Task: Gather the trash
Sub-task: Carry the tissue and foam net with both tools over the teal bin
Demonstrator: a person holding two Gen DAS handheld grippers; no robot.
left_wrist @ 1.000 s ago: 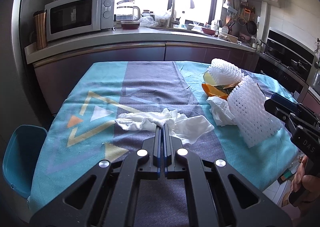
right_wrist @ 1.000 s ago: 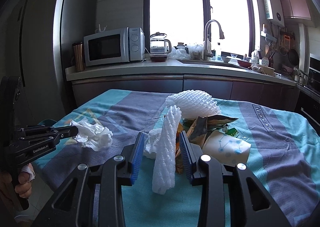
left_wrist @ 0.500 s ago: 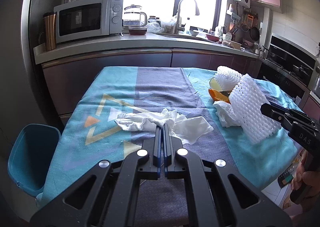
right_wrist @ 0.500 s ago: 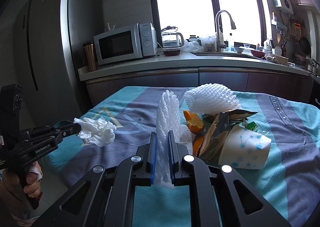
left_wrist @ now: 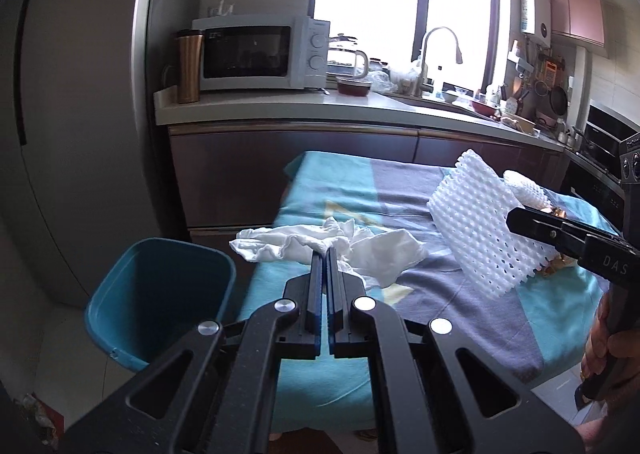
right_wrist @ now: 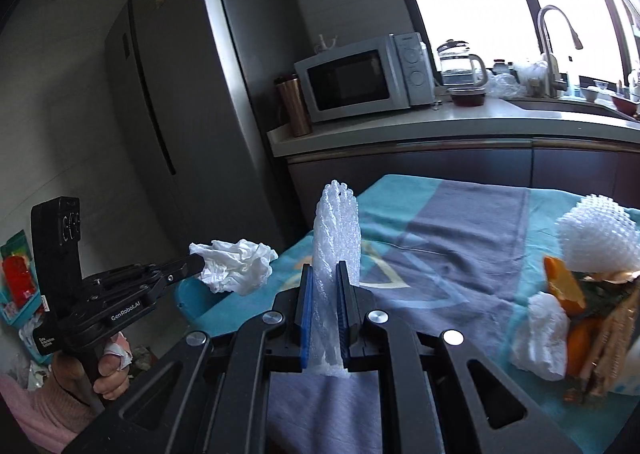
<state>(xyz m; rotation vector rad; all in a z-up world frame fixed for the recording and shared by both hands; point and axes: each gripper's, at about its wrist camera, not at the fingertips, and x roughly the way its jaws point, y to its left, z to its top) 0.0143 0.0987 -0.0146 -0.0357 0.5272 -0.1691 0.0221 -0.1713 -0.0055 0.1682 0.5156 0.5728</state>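
Two grippers are up over the near-left corner of the table (left_wrist: 460, 306), each with a piece of trash clamped in it. Biggest thing in play is that table, draped in a teal and grey cloth. Down beside it, at eight o'clock in the left wrist view, stands the blue bin (left_wrist: 160, 294), mouth open; what shows of its inside looks bare, though the bottom is hidden behind the gripper.

Next in size, the white foam net sleeve (right_wrist: 336, 246): the right gripper (right_wrist: 325, 274) has just closed its jaws on it and now pinches it flat between the blue pads. In the right wrist view the sleeve stands on end, long axis running six to twelve o'clock, its free end pointing up. In the left wrist view it shows broadside at three o'clock, hanging clear above the cloth.

Smaller, the crumpled white tissue (left_wrist: 332, 250): the left gripper (left_wrist: 323, 254) is clenched on it, jaws all but touching, the wad bunched ahead of the tips and spreading from nine to three o'clock. In the right wrist view it sits at nine o'clock, off the table edge, above the bin's rim.

Left on the table at three o'clock: a second foam net (right_wrist: 596, 238), orange peel (right_wrist: 564, 286), another small tissue wad (right_wrist: 540, 338).
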